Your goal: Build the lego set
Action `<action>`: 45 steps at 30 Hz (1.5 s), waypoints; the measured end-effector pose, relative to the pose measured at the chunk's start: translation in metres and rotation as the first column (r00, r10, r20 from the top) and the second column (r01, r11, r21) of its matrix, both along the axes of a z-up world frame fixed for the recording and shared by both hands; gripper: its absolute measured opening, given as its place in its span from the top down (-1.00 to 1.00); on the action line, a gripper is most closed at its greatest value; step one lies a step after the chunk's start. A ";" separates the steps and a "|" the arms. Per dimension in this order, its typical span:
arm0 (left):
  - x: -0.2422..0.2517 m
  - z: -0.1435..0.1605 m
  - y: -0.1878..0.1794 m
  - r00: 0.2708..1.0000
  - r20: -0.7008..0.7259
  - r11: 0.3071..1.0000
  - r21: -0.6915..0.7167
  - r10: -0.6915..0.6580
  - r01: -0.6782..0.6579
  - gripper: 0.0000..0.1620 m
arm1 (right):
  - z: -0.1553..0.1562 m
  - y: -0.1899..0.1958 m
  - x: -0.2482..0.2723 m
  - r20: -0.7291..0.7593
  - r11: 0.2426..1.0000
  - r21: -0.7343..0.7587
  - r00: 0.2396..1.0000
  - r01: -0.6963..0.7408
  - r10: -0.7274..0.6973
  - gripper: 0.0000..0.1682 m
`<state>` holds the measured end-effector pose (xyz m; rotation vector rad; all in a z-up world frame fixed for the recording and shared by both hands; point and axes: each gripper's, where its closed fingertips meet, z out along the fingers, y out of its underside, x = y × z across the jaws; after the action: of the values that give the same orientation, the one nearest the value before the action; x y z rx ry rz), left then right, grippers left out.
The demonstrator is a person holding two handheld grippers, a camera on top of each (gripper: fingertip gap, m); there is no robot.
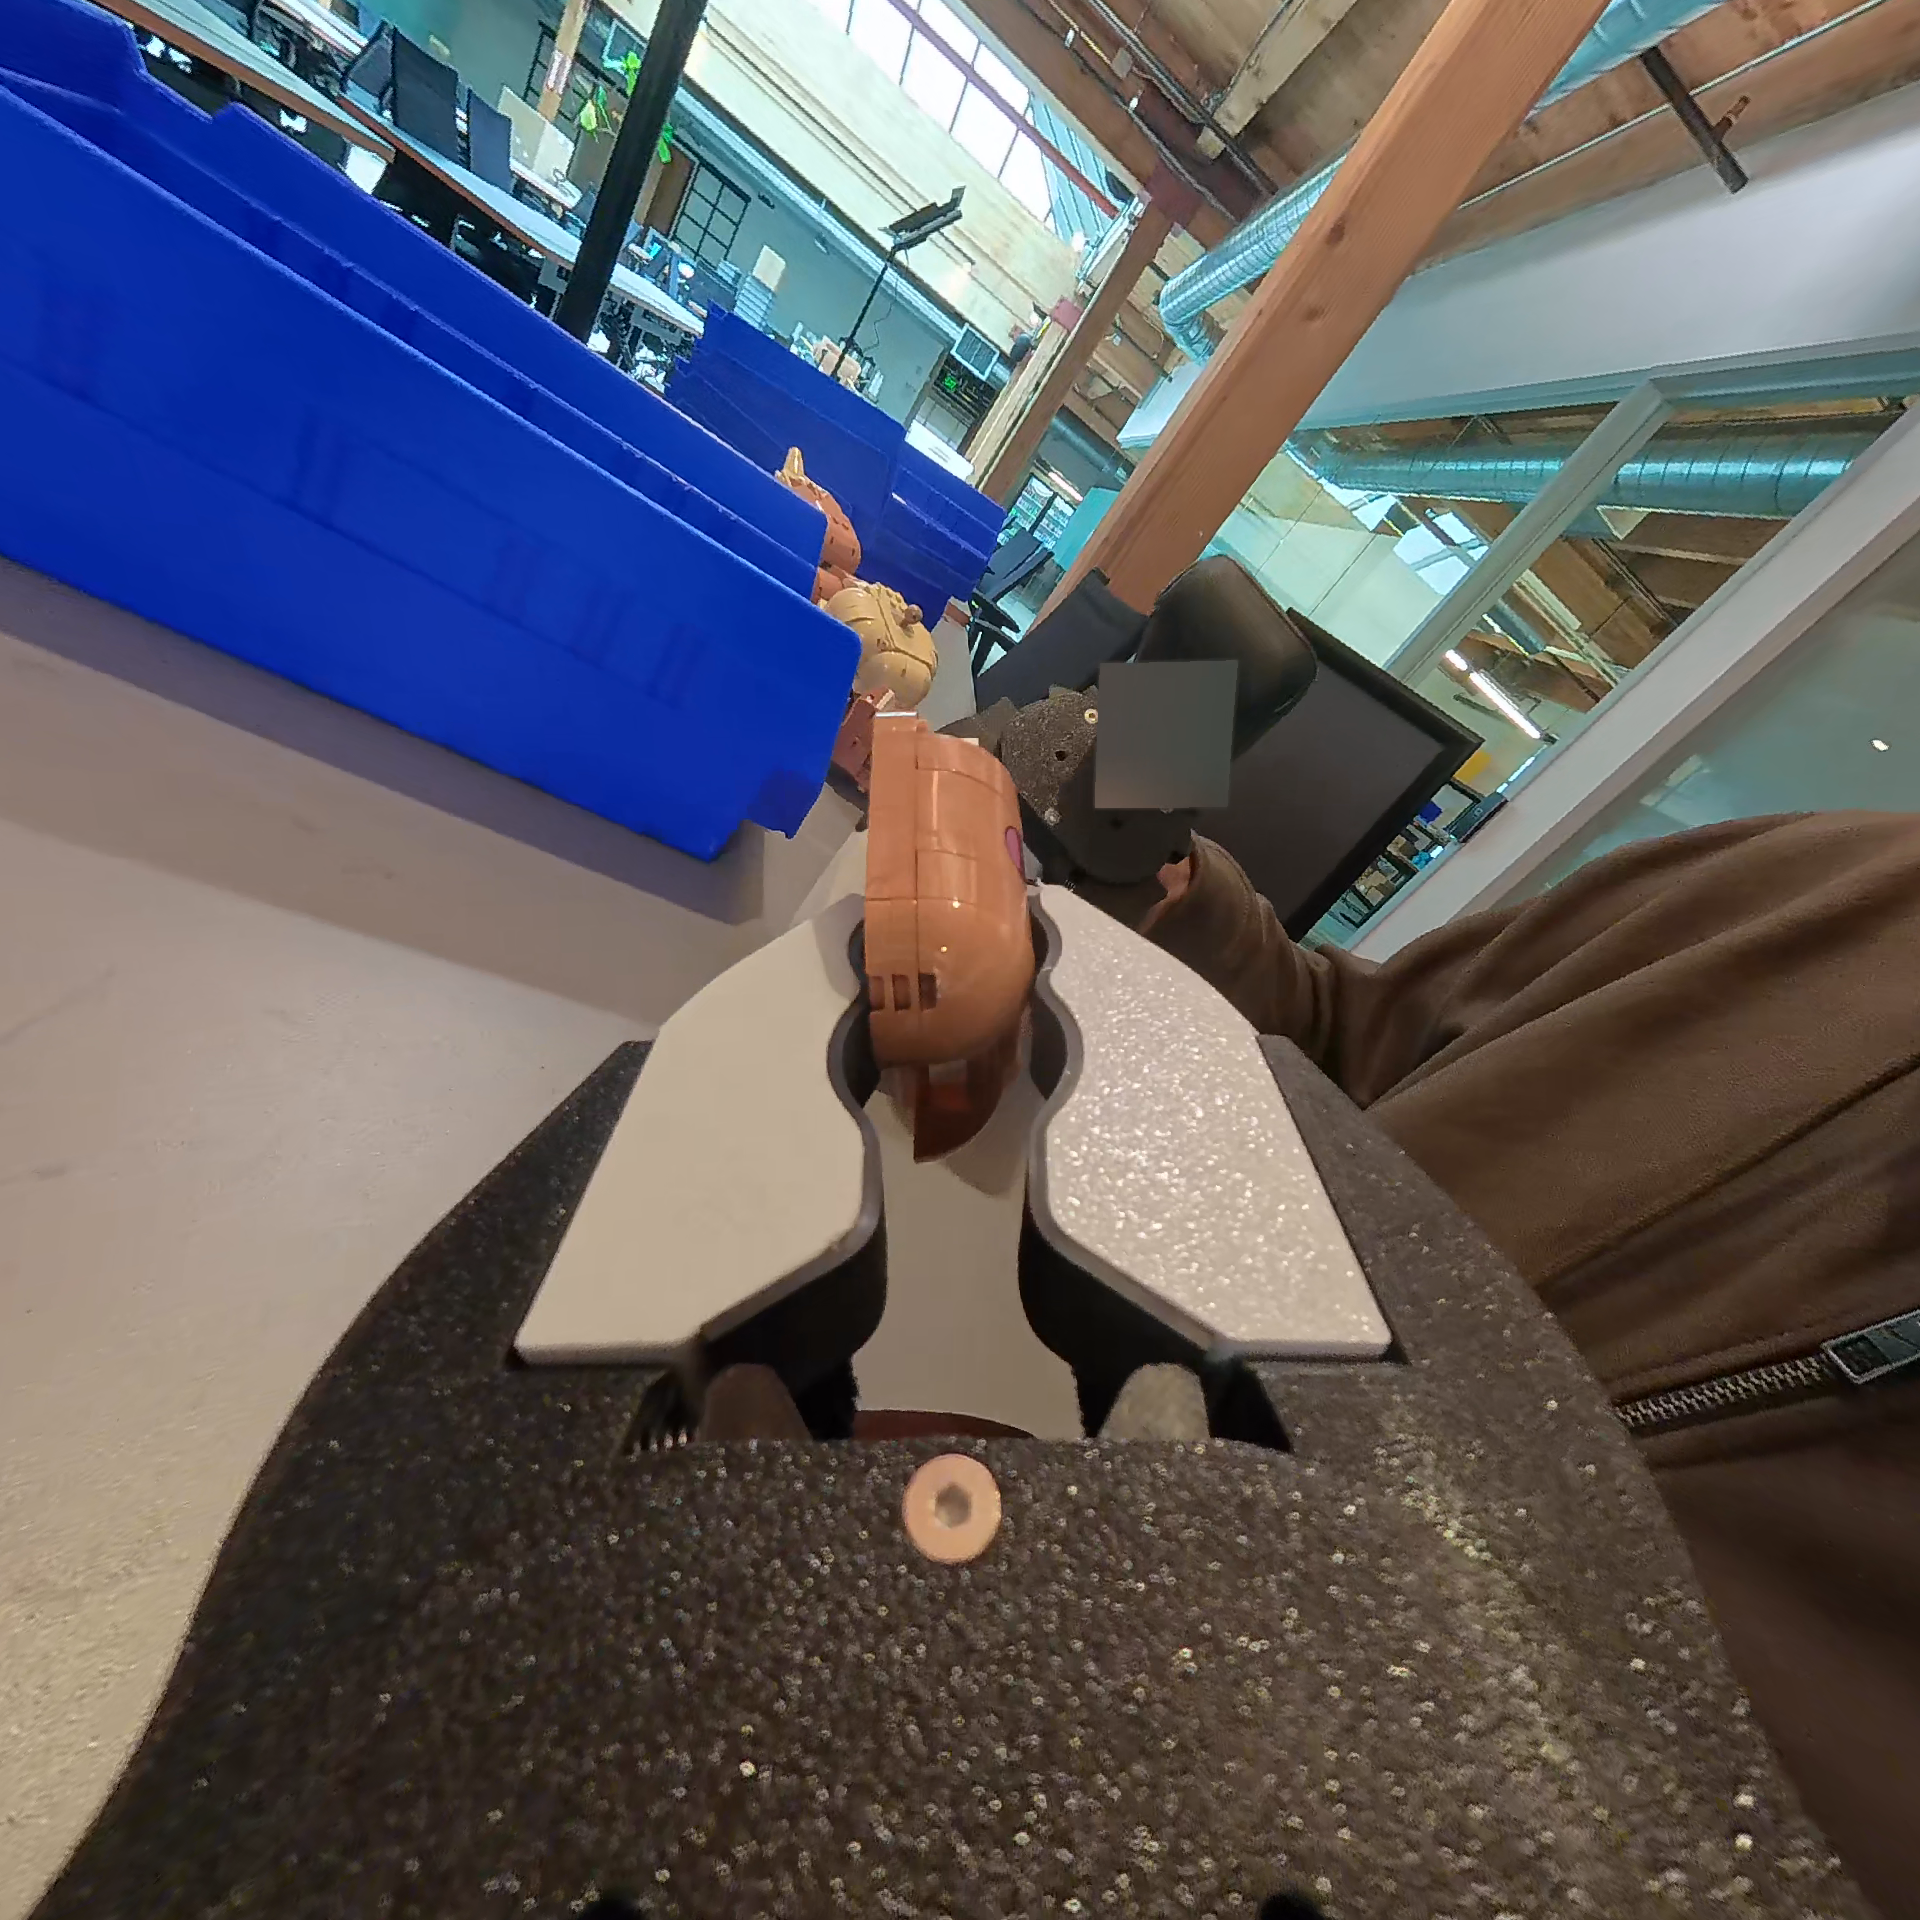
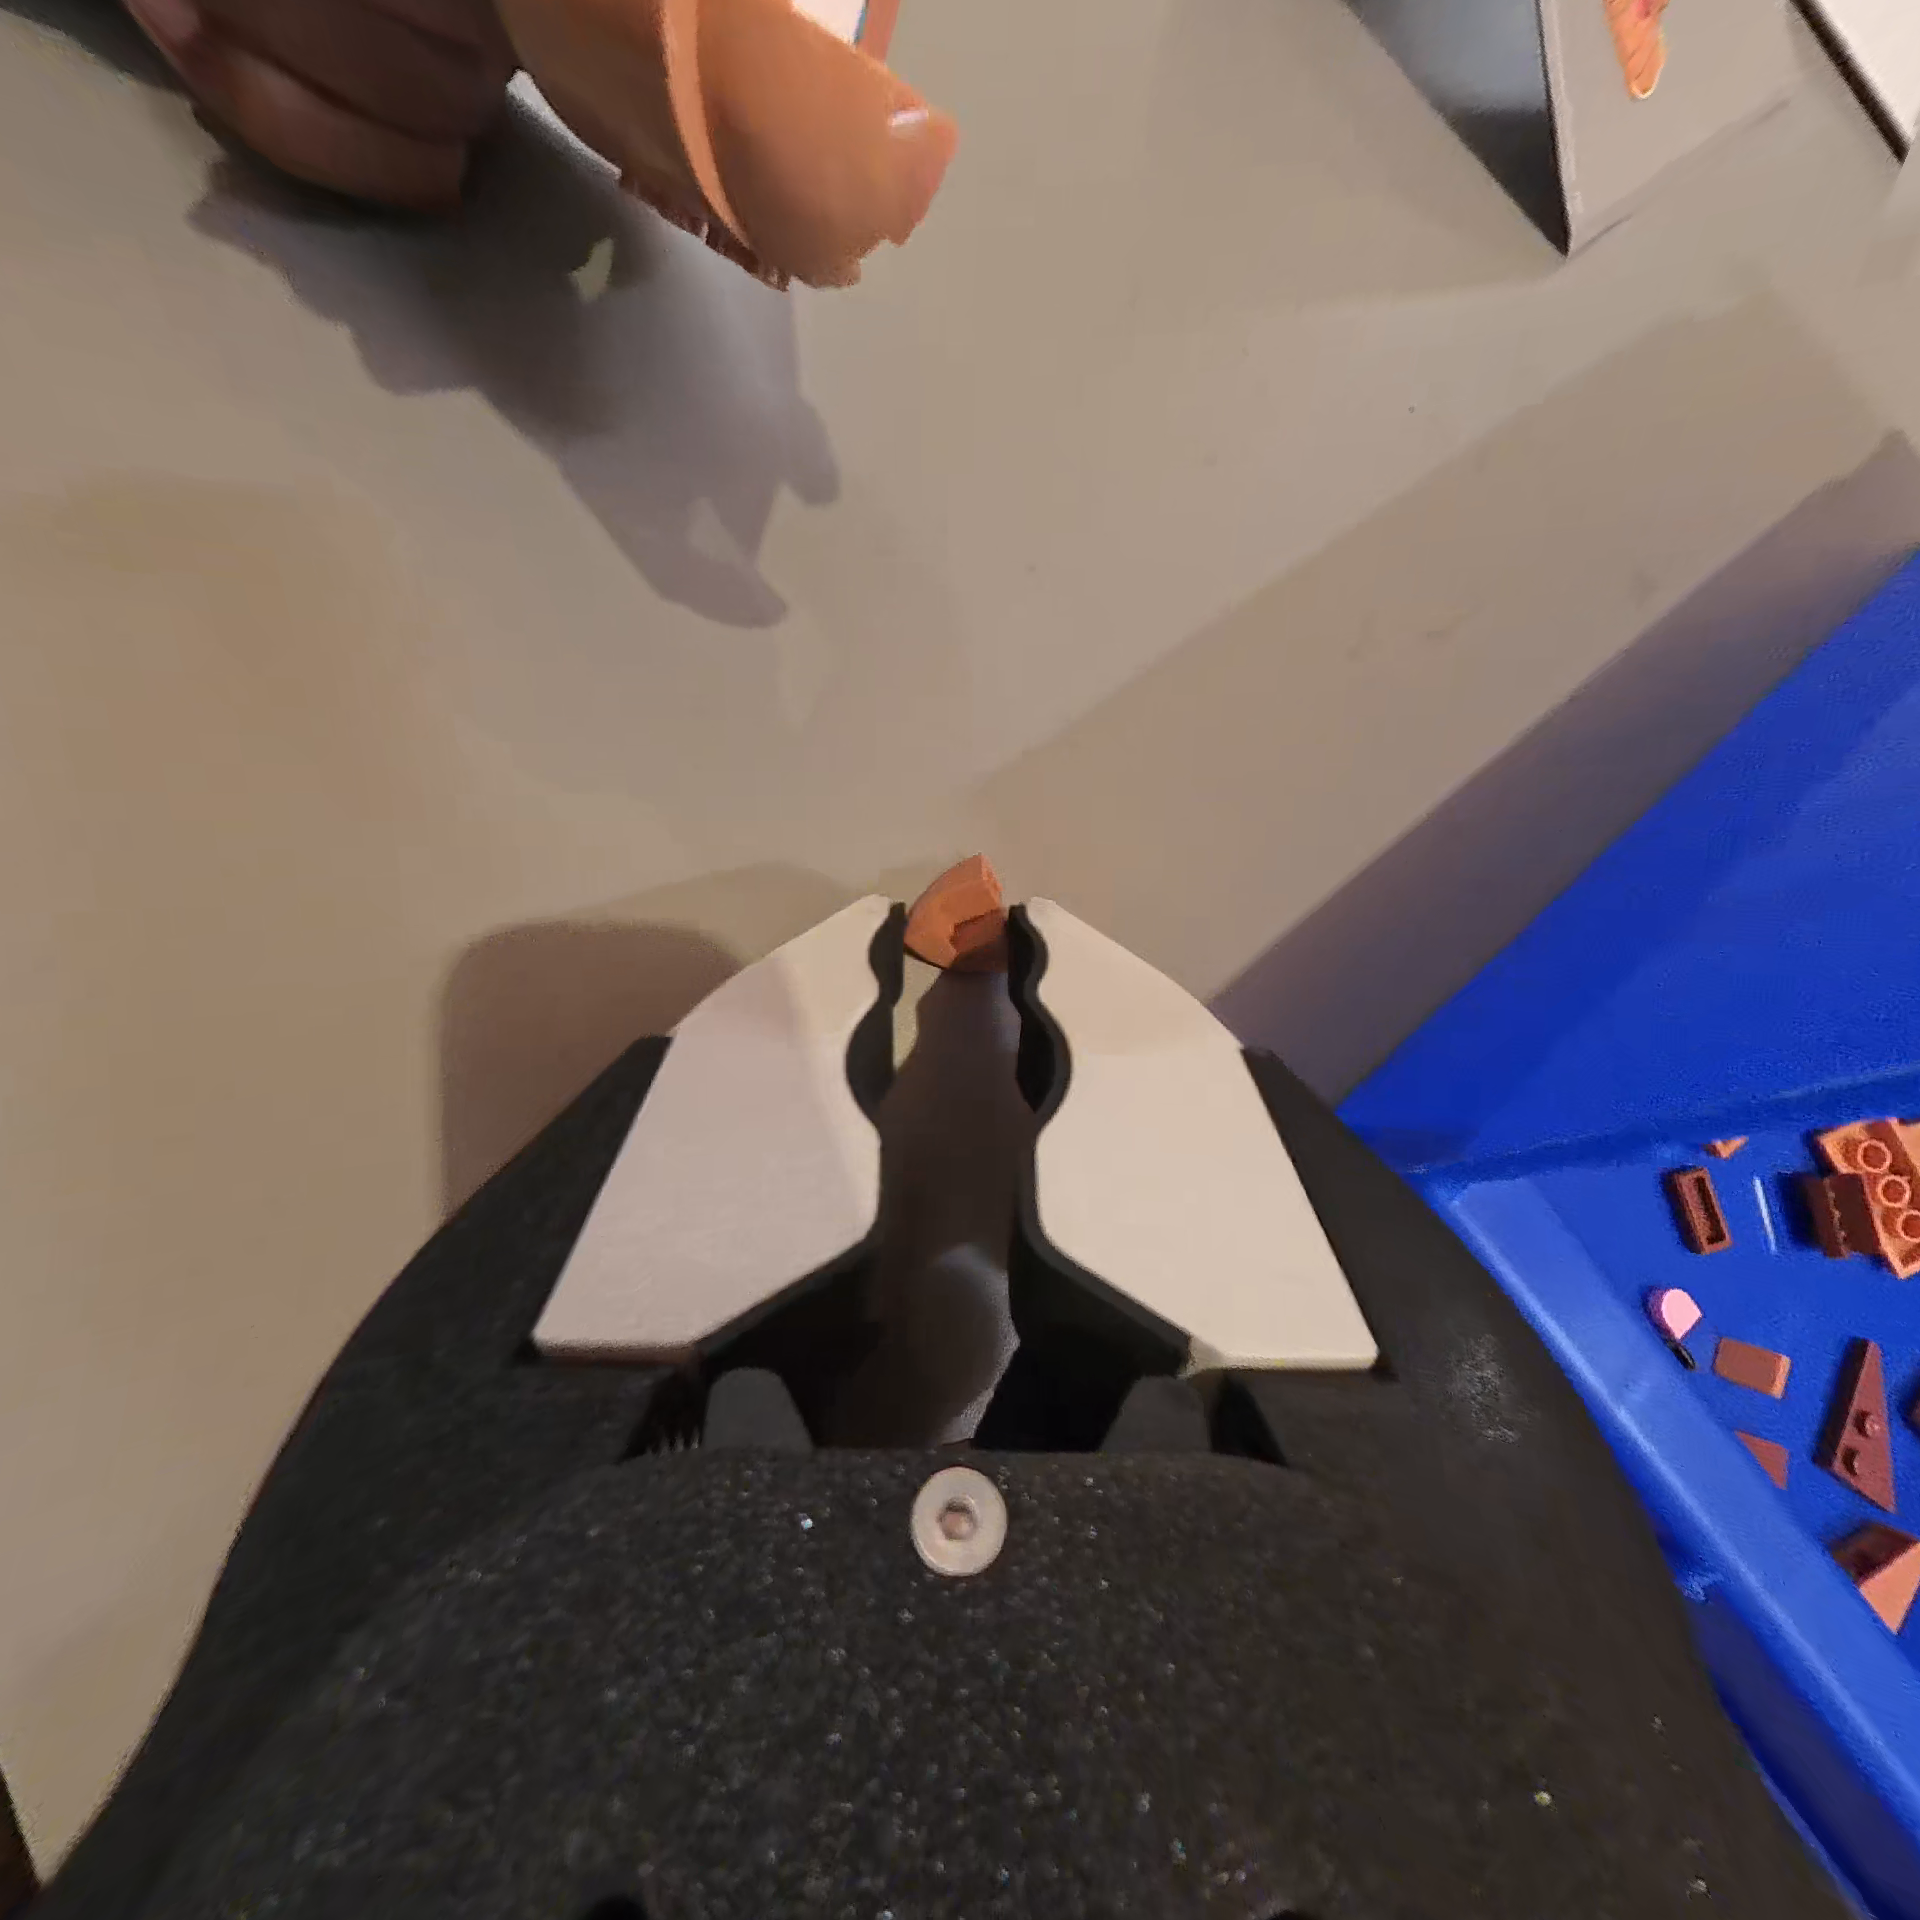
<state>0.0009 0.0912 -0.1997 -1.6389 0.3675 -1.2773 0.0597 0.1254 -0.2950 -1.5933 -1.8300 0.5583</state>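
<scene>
Left gripper [image 1: 951,997] clamping rounded tan lego body [image 1: 940,894], right gripper [image 2: 954,935] pinching small brown piece [image 2: 954,914]

Each tool had a black, grainy, speckled body with one round metal screw set in its middle. The left tool [image 1: 951,997] and right tool [image 2: 954,925] carried pale grey fingers with wavy dark inner edges. The person's sleeve [image 1: 1558,997] was brown, with a dark zip.

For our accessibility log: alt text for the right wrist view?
The right tool pinches a small brown brick over a grey table. A tan model hangs ahead; a blue bin of loose bricks lies right.
</scene>
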 end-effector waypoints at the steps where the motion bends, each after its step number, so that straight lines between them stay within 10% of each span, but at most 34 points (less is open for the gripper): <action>1: 0.000 0.000 0.000 1.000 0.001 1.000 0.000 0.000 0.000 0.69 | 0.000 0.000 -0.001 0.001 1.000 -0.001 1.000 0.000 0.000 0.78; 7: -0.002 0.001 0.001 1.000 0.014 1.000 -0.004 0.011 -0.011 0.69 | 0.016 -0.005 -0.006 -0.093 0.993 -0.118 0.996 -0.009 -0.002 0.78; 15: 0.001 0.001 0.000 1.000 0.010 1.000 0.006 0.009 -0.009 0.69 | 0.130 -0.047 -0.031 -0.496 0.801 -0.508 0.868 -0.318 0.030 0.79; 25: 0.004 0.004 -0.005 1.000 0.013 0.999 0.038 -0.002 0.002 0.69 | 0.139 -0.045 -0.060 -0.514 0.610 -0.700 0.855 -0.373 -0.066 0.79; 30: 0.002 0.006 -0.004 1.000 0.017 0.999 0.052 0.013 -0.014 0.69 | 0.137 -0.034 -0.054 -0.532 0.734 -0.598 0.844 -0.320 -0.065 0.79; 35: -0.001 -0.001 0.000 0.993 -0.099 0.994 0.090 0.070 -0.062 0.69 | 0.076 -0.014 -0.036 -0.227 0.950 -0.308 0.973 -0.044 -0.029 0.79; 45: 0.000 -0.040 0.002 0.884 -0.460 0.995 0.081 0.090 -0.060 0.69 | 0.001 -0.004 -0.004 0.317 1.000 -0.011 0.948 -0.013 0.015 0.78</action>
<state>0.0006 0.0933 -0.2395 -1.8771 0.6215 -0.7937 0.0560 0.1217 -0.2938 -1.7577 -2.0740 0.3289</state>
